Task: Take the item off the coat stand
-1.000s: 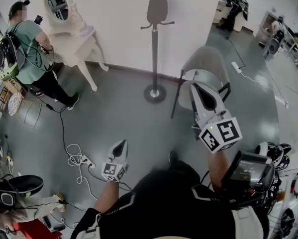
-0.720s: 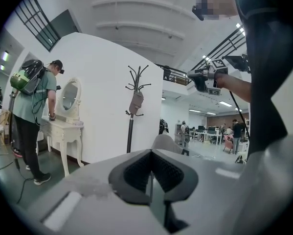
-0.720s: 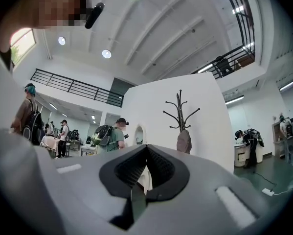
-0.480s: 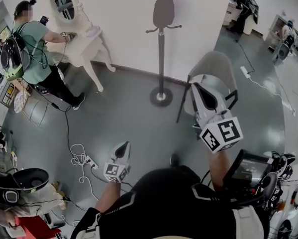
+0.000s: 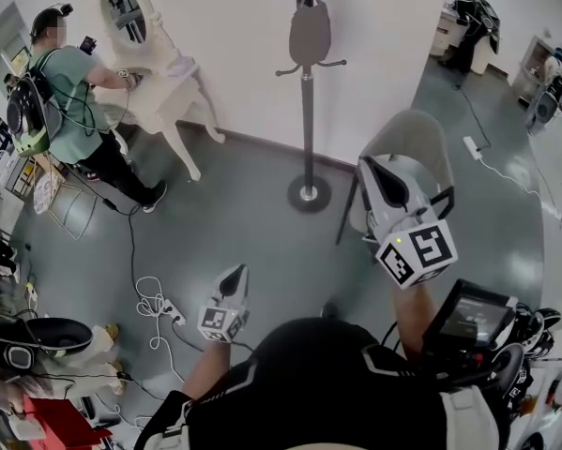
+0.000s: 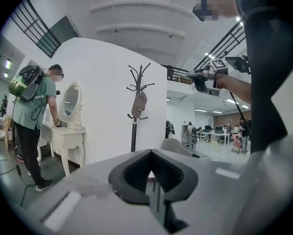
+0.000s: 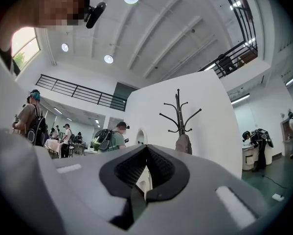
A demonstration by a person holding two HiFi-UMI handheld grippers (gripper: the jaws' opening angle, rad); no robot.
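Changes since a second ago, head view: the whole far scene sits lower and further right in the frame. This shows most in the coat stand's base and the grey chair. Both grippers keep much the same place in the frame.

- White curved partition wall (image 5: 224,26): far side, behind the stand.
- Grey polished floor (image 5: 234,223): carries everything listed.
- Person in green shirt with backpack (image 5: 69,92): far left, standing at the dressing table, now further right in the frame than before.
- White dressing table with oval mirror (image 5: 163,87): against the wall, left of the stand.
- Grey shell chair on dark legs (image 5: 412,139): right of the stand, near its base.
- Dark metal coat stand on round base (image 5: 307,111): upright at the wall, centre far.
- Grey soft oval item (image 5: 310,34): hangs against the pole below the top hooks and just above the lower pair. Its long axis runs up and down along the pole, with the narrower end up and the broader end towards the floor. It is well apart from both grippers.
- Right gripper (image 5: 372,172): raised at near right, jaws together with nothing between them, aimed towards the stand.
- Left gripper (image 5: 235,277): lower, at near centre-left, jaws together and empty.
- White cable with power strip (image 5: 168,309): on the floor at near left.
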